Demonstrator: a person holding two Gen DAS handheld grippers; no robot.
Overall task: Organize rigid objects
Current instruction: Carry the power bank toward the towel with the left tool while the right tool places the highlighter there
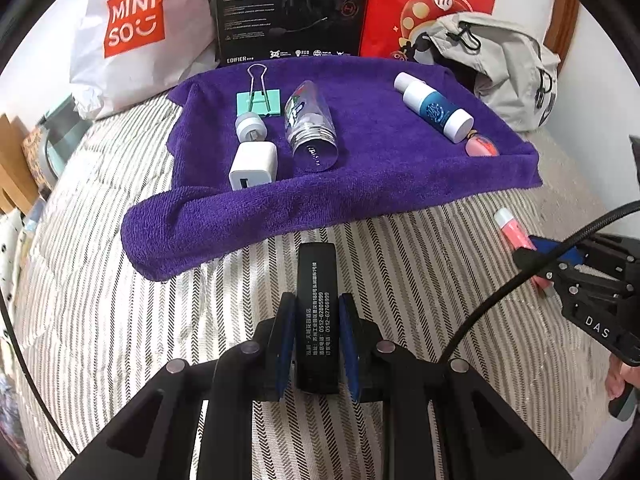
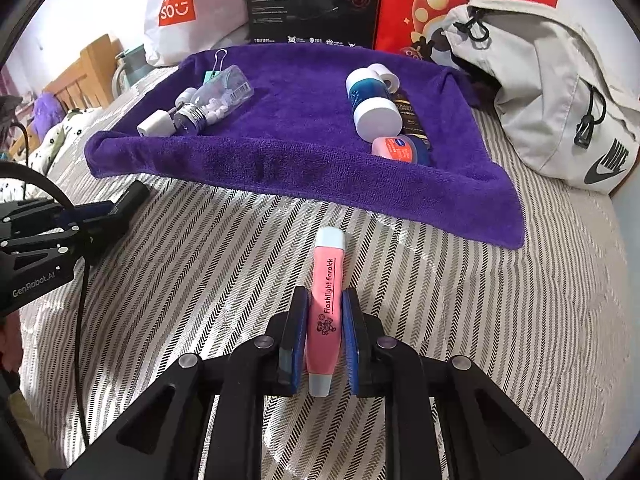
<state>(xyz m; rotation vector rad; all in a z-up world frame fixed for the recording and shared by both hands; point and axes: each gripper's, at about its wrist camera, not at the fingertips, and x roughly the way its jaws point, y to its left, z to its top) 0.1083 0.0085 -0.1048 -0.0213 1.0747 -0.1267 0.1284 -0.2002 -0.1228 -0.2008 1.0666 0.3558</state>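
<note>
**Two sticks in hand, towel ahead**

The left gripper [image 1: 318, 344] has its blue pads against both long sides of a black bar [image 1: 317, 312] with white print, which lies lengthwise on the striped bedcover [image 1: 120, 320] just short of the towel [image 1: 360, 184]; the fingers look clamped on it, or very nearly so. The right gripper [image 2: 325, 340] stands likewise on a pink earpick [image 2: 326, 308] (its label reads "Flashlight Earpick"), pads pressed on either flank, also on the bedcover and a little short of the towel's near hem.

On the towel, the left half holds a white charger [image 1: 253, 166], a small white plug [image 1: 251, 126], a clear pill bottle [image 1: 310, 128] lying on its side and a green binder clip [image 1: 258, 102]. The right half holds a blue-and-white bottle [image 1: 434, 106], a pink tin [image 2: 394, 148] and a dark tube [image 2: 410, 120] beside it. Behind the towel stand a white bag [image 1: 136, 28], a black box [image 1: 292, 8], a red bag [image 1: 428, 8] and a grey backpack [image 2: 560, 92].

Judging from the sorted halves, the step is to carry each stick onto the towel. Doing it well means lifting clear of the raised hem before going forward, keeping each stick level so it does not pivot between the pads, and setting it in open purple cloth near the front, well apart from the round bottles, which could roll if nudged.
</note>
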